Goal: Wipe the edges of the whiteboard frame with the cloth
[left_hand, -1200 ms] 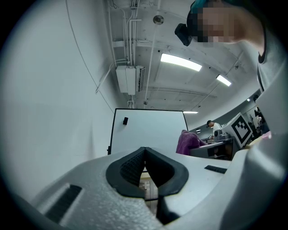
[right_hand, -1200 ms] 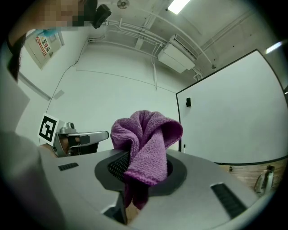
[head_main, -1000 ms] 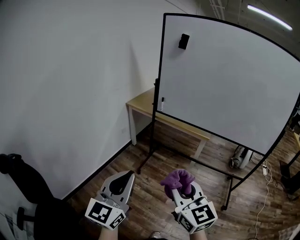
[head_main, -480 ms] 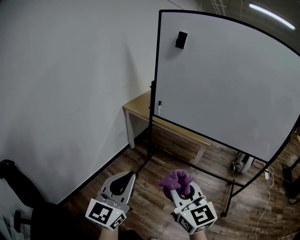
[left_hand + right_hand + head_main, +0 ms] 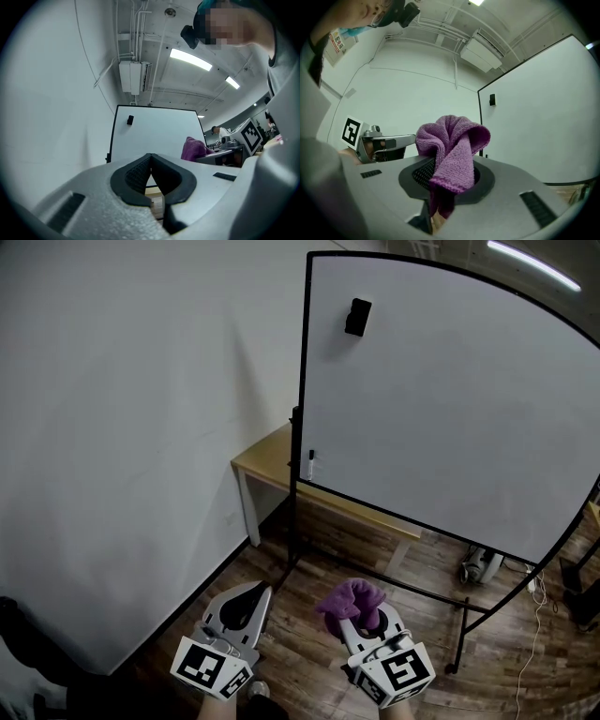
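Since a second ago the whiteboard has slid leftward across the head view, while both grippers keep their places near the person. It is a big white board in a thin black frame, standing on black legs on the wooden floor, far and to the right, beside the white wall. Behind its left edge a light wooden table sits against that wall.

The left gripper points toward the board with its jaws pressed together at the tips and nothing between them. Just right of it, the right gripper has its jaws clamped on the purple cloth. The cloth bunches up above the jaws in a loose fold, well apart from the frame.

A small black block is stuck high on the board's left part, and a marker hangs low by the left frame edge
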`<state>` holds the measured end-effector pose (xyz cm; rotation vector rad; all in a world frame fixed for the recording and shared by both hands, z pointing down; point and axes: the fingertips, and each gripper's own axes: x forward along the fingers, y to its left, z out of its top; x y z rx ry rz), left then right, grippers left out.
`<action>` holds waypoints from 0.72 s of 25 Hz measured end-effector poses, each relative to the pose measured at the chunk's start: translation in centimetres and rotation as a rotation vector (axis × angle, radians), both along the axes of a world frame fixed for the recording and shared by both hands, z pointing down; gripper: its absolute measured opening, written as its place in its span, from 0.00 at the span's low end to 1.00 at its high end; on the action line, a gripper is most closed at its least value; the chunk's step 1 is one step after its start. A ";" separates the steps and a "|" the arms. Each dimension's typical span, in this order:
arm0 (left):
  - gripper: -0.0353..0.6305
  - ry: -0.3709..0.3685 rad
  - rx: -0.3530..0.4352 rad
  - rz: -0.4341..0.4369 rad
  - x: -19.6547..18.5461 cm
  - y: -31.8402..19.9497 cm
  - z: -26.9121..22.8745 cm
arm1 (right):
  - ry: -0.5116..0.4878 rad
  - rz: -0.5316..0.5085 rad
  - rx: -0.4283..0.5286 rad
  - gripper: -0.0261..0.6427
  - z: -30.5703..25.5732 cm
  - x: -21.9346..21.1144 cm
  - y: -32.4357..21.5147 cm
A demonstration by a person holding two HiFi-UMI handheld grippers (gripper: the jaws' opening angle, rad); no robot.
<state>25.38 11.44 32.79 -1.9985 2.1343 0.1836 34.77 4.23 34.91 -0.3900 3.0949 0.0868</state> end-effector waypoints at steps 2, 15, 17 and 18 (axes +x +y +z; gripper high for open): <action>0.08 -0.003 -0.001 0.022 -1.7 -1.1 -0.3 | -0.016 0.007 -0.007 0.14 -0.4 -1.6 -0.7; 0.08 -0.054 -0.020 0.122 -13.2 -5.6 -0.9 | -0.008 0.167 0.067 0.14 -0.9 -12.1 -4.4; 0.08 -0.056 -0.023 0.137 -14.8 -6.0 -0.8 | -0.016 0.185 0.051 0.14 -0.9 -13.5 -4.7; 0.08 -0.056 -0.023 0.146 -15.6 -6.1 -0.8 | -0.021 0.193 0.044 0.14 -0.9 -14.2 -4.8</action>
